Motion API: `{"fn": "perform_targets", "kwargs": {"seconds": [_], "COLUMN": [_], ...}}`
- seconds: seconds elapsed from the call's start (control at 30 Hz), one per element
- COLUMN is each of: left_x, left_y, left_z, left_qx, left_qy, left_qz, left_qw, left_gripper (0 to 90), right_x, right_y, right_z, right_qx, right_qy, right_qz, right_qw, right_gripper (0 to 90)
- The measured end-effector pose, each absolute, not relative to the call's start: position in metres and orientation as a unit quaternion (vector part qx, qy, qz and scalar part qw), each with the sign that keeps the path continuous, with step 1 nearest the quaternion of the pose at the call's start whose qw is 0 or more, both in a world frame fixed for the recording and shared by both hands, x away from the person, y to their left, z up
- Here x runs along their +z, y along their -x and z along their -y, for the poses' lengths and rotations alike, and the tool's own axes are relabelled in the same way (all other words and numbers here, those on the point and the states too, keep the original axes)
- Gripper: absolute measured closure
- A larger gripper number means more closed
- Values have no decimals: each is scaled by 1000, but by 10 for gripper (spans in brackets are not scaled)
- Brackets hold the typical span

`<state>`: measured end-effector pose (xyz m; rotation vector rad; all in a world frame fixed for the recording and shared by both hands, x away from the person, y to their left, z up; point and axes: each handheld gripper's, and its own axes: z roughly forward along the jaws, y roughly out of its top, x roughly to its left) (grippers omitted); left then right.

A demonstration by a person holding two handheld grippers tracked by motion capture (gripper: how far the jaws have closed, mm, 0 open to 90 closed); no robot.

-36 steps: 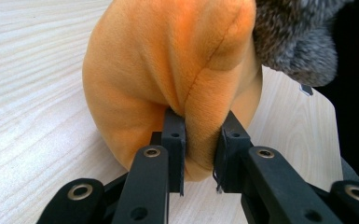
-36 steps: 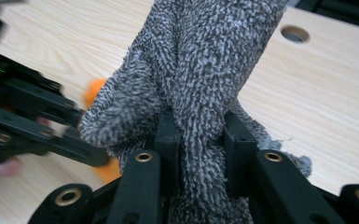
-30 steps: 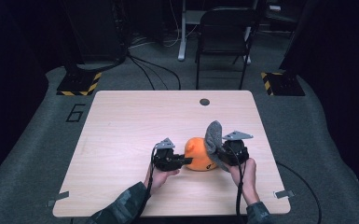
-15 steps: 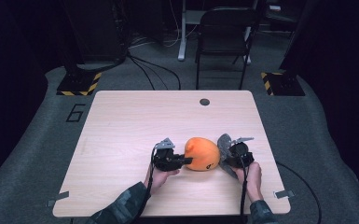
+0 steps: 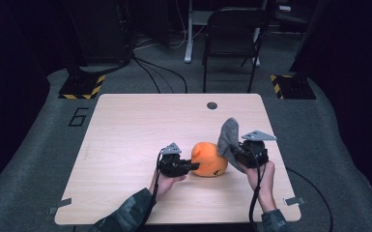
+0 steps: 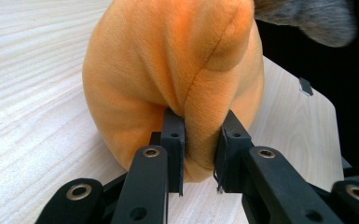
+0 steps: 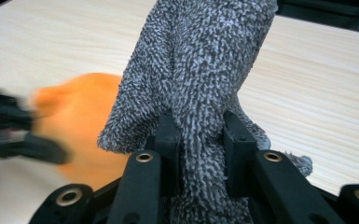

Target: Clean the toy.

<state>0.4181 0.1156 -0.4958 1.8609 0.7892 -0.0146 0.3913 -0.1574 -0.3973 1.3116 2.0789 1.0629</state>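
Cloth [image 5: 228,134] is pinched in my right gripper [image 5: 242,155], just right of the orange plush [image 5: 209,158], which my left gripper [image 5: 189,166] clamps by a fold on the surface [image 5: 125,130]; I wipe gently, keeping that clamp firm.

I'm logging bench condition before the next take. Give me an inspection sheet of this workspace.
Surface: pale wooden table, with a round hole near its far edge.
Job's things: orange plush toy on the table; grey cloth lifted beside it.
Clutter: nothing seen.
Grippers: left gripper pinches a fold of the toy; right gripper clamps the cloth.
Cables: one trails from each gripper; more lie on the floor.
Surroundings: dark chair, striped floor markers.
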Motion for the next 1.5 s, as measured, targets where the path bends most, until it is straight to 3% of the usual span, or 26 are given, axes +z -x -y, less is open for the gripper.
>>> {"fn": "perform_targets", "kwargs": {"seconds": [0.2,0.73,1.07,1.27,1.5], "left_x": [-498,-498,-498,-498,-498], "left_y": [-420,-422,-419,-420,-419], "left_z": [-117,-117,-115,-116,-116], "left_qx": [-5,-1,19,28,31], "left_qy": [-781,-783,-787,-791,-789], "left_qz": [-334,-324,-313,-305,-307], "left_qw": [528,531,532,530,530], "left_gripper": [747,596,745,757,762], "right_x": [-431,-438,-432,-393,-410], "right_y": [-405,-408,-407,-384,-384], "right_z": [129,132,135,121,83], "right_qx": [334,328,332,400,368], "right_qy": [-475,-476,-471,-426,-393], "right_qz": [-785,-786,-788,-776,-809], "right_qw": [216,219,218,237,235], "right_gripper": [724,734,730,731,730]}}
